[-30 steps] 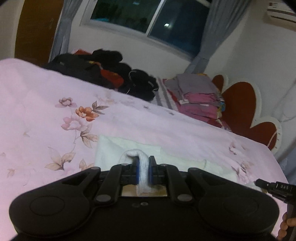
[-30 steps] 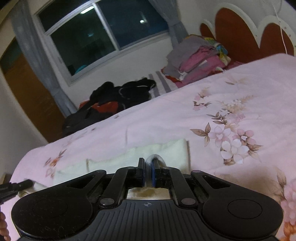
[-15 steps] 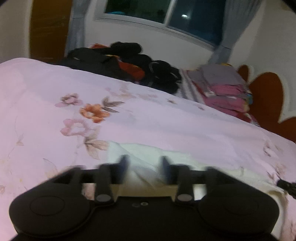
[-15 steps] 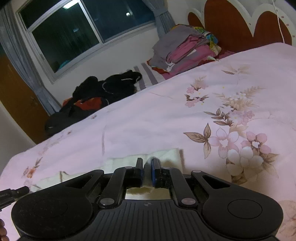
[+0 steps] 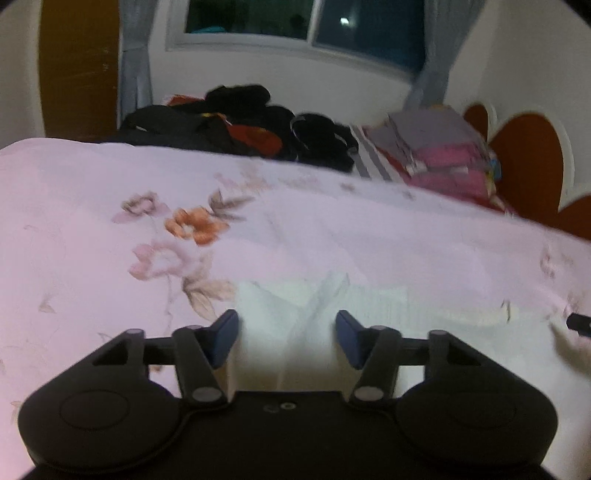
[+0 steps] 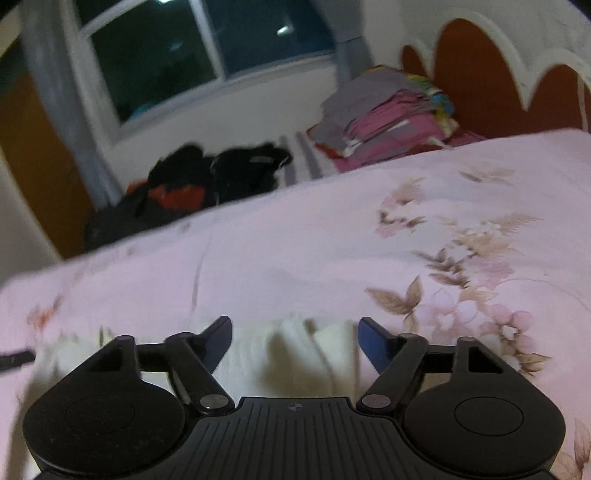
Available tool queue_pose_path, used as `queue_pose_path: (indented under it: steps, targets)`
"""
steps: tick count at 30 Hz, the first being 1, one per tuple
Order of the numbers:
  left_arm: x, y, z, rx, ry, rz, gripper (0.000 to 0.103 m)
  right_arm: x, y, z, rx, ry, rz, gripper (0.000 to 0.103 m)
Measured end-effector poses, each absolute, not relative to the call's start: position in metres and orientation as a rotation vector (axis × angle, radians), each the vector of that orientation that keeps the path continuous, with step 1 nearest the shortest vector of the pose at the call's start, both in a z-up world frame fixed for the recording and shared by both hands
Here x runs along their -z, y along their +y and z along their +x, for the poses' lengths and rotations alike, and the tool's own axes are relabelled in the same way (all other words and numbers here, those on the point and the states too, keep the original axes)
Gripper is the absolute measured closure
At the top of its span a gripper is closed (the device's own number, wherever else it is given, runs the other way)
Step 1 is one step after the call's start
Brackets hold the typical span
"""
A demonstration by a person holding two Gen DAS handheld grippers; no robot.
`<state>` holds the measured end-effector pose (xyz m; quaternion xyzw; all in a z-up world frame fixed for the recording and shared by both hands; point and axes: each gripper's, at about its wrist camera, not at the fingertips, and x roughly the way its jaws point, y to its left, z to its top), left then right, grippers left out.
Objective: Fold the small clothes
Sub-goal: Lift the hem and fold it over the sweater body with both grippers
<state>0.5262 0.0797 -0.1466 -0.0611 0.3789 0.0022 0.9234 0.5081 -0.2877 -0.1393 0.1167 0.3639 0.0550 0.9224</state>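
Observation:
A small cream-white garment (image 5: 295,314) lies folded on the pink floral bedspread (image 5: 92,221), just in front of both grippers. My left gripper (image 5: 286,338) is open, its blue-padded fingers spread over the garment's left end, holding nothing. My right gripper (image 6: 295,341) is open too, over the garment's right end (image 6: 306,343), where the cloth lies in loose creases. The tip of the other gripper shows at the right edge of the left wrist view (image 5: 580,323) and at the left edge of the right wrist view (image 6: 14,358).
A heap of dark clothes (image 5: 240,125) and a stack of folded grey and pink clothes (image 5: 443,151) lie at the far side of the bed. A red and white headboard (image 6: 498,74) stands at the right. A window (image 5: 295,22) is behind.
Both grippers were shut on pinches of the white garment a second ago. The left opened first, then the right, and the cloth has dropped onto the bed.

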Motion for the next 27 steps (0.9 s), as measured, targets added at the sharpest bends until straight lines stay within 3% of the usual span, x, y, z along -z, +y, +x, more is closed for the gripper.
queue_pose_path:
  steps: [2,4,5,6,11,17,20,22,23,25,27]
  targets:
    - [0.152,0.076,0.527,-0.001,0.786,-0.12,0.055,0.148,-0.282,0.51,-0.119,0.774,0.219,0.05]
    - [0.155,0.072,0.526,0.001,0.784,-0.103,0.075,0.155,-0.281,0.512,-0.113,0.79,0.209,0.053]
    - [0.156,0.069,0.525,-0.004,0.784,-0.078,0.093,0.158,-0.282,0.514,-0.113,0.799,0.204,0.065]
    - [0.158,0.067,0.525,-0.004,0.788,-0.06,0.099,0.161,-0.281,0.515,-0.119,0.81,0.196,0.084]
    - [0.155,0.069,0.518,-0.02,0.742,-0.058,0.1,0.161,-0.277,0.515,-0.155,0.792,0.156,0.097]
    - [0.159,0.072,0.518,-0.077,0.725,-0.075,0.1,0.167,-0.277,0.523,-0.082,0.763,0.093,0.101]
    - [0.163,0.068,0.517,-0.085,0.732,-0.054,0.1,0.175,-0.276,0.523,-0.08,0.781,0.085,0.1]
    - [0.159,0.068,0.515,-0.072,0.726,-0.06,0.095,0.169,-0.278,0.52,-0.084,0.772,0.11,0.1]
    - [0.157,0.07,0.513,-0.067,0.724,-0.066,0.087,0.164,-0.28,0.517,-0.087,0.76,0.121,0.099]
    - [0.149,0.07,0.506,-0.067,0.708,-0.063,0.082,0.153,-0.277,0.508,-0.093,0.729,0.11,0.089]
    - [0.14,0.069,0.499,-0.054,0.687,-0.061,0.082,0.142,-0.272,0.5,-0.12,0.703,0.106,0.045]
